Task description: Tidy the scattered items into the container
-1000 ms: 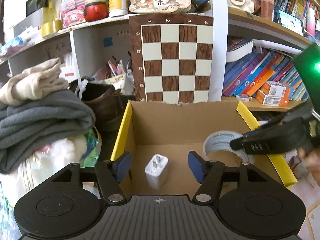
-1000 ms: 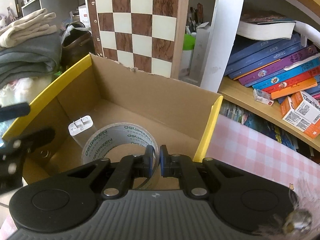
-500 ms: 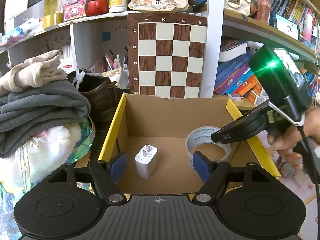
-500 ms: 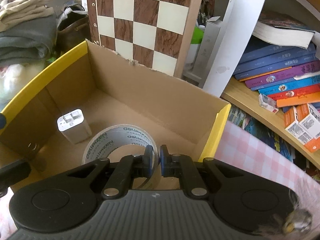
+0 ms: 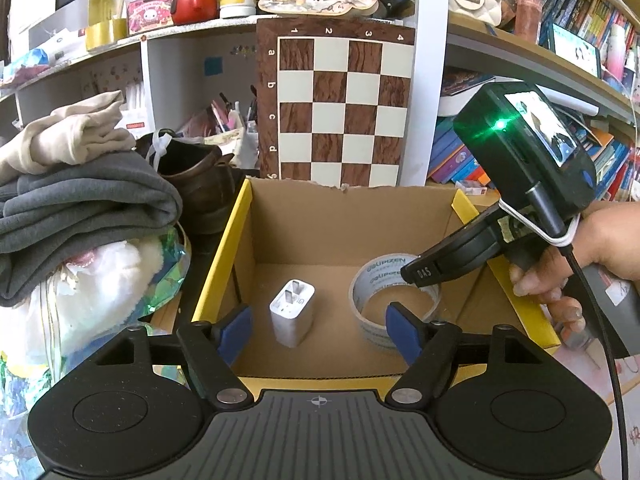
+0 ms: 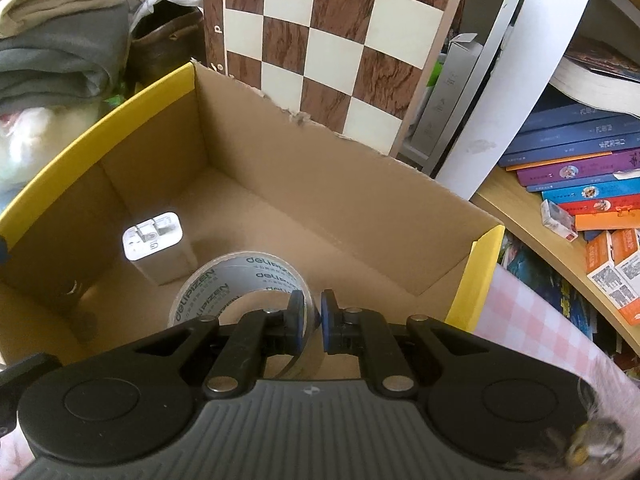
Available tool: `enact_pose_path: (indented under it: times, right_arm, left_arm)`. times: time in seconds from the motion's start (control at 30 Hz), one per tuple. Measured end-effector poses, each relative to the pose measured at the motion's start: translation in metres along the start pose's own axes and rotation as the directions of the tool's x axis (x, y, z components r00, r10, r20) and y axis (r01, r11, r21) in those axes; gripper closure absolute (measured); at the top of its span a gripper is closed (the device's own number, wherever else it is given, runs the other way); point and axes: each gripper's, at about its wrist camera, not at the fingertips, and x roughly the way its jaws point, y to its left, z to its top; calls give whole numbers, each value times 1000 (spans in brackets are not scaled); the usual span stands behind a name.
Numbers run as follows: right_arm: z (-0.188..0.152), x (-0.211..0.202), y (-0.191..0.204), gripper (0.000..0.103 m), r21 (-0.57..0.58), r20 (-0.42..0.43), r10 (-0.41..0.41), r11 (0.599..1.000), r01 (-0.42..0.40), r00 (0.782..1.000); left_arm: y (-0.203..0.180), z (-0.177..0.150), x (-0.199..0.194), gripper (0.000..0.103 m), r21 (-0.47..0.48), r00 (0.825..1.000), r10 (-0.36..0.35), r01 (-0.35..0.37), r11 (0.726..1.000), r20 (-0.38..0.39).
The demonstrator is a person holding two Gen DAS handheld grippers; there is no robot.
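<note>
Right gripper (image 6: 311,318) pinching tape roll (image 6: 240,284) wall, roll down inside box (image 6: 476,272). Left gripper (image 5: 318,330) spread wide, holding nothing; charger (image 5: 292,312) stands just ahead between its fingers.

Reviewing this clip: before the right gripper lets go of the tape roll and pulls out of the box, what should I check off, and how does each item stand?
1. Tape roll inside the cardboard box: ok.
2. Roll resting on the box floor: cannot tell; its bottom edge is hidden.
3. Right gripper pads released from the roll's wall: not ok, they appear nearly closed across it.
4. Roll apart from the white charger: ok, a small gap shows.
5. Left gripper open, empty, outside the release path: ok, it hovers at the near rim.
</note>
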Motion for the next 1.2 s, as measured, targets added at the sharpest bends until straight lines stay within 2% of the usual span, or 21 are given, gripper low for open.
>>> enact_pose_path:
  times: [0.57, 0.6, 0.7, 1.2]
  right_arm:
    - [4, 7, 4, 92, -42, -15, -2, 999, 2, 1000]
    - [5, 6, 4, 90, -41, -9, -9, 999, 9, 1000]
    - [5, 2, 3, 66, -43, 16, -27, 999, 28, 999]
    - [3, -34, -2, 65, -4, 101, 6, 1000, -6, 995]
  left_arm:
    - [0, -1, 4, 28, -2, 1000, 4, -4, 1000, -19]
    - [0, -2, 3, 28, -3, 1000, 4, -4, 1000, -20]
    - [-1, -2, 4, 28, -3, 1000, 5, -5, 1000, -20]
    - [-9, 1, -6, 28, 25, 1000, 15, -15, 1000, -7]
